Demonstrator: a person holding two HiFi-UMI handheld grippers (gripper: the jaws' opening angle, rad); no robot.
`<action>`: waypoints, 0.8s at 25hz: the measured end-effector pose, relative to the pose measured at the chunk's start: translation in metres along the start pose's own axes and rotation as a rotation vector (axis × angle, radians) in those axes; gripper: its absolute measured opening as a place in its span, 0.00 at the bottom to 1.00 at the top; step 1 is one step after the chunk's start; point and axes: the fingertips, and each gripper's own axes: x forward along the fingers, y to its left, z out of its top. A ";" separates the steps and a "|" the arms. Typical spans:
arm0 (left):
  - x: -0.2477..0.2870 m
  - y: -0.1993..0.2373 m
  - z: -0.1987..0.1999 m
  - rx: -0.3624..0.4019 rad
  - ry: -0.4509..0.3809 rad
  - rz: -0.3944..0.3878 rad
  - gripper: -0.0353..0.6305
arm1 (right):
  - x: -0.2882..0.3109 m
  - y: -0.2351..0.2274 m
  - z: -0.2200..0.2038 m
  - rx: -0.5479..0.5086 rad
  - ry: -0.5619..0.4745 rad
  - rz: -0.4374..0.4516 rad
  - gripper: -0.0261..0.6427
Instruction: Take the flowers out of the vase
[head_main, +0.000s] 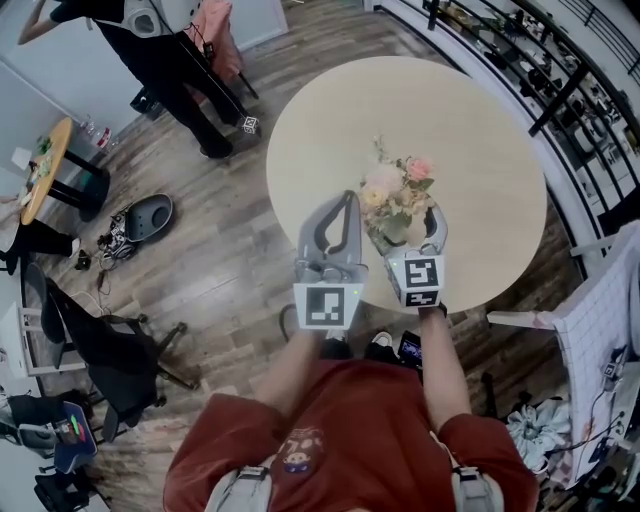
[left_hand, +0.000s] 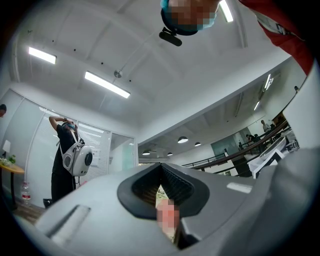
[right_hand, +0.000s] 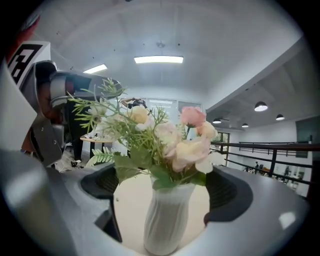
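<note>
A white ribbed vase (right_hand: 167, 220) holding pink, cream and green flowers (right_hand: 165, 140) stands near the front edge of the round beige table (head_main: 480, 130). My right gripper (right_hand: 165, 187) has its jaws wide open on either side of the vase, and neither pad touches it. The head view shows the vase (head_main: 390, 240) and flowers (head_main: 395, 190) just ahead of the right gripper (head_main: 410, 232). To the left of the flowers, my left gripper (head_main: 349, 197) is tilted upward with its fingers together. In its own view the left gripper (left_hand: 161, 167) shows only a thin slit, with nothing held.
A person in black (head_main: 170, 50) stands on the wood floor beyond the table, with a marker cube (head_main: 250, 125) on the floor nearby. A small side table (head_main: 45, 165) and a dark chair (head_main: 110, 350) are at the left. A railing (head_main: 560, 90) curves past the table's right side.
</note>
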 end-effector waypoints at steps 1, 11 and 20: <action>0.000 0.001 -0.001 -0.007 0.002 0.003 0.06 | 0.001 0.001 0.000 -0.003 -0.003 -0.001 0.84; 0.002 0.003 -0.007 -0.003 0.020 0.008 0.06 | -0.004 -0.003 0.006 0.012 -0.044 -0.027 0.64; 0.003 0.002 -0.007 0.116 0.029 -0.048 0.06 | -0.015 -0.004 0.007 0.029 -0.071 -0.067 0.23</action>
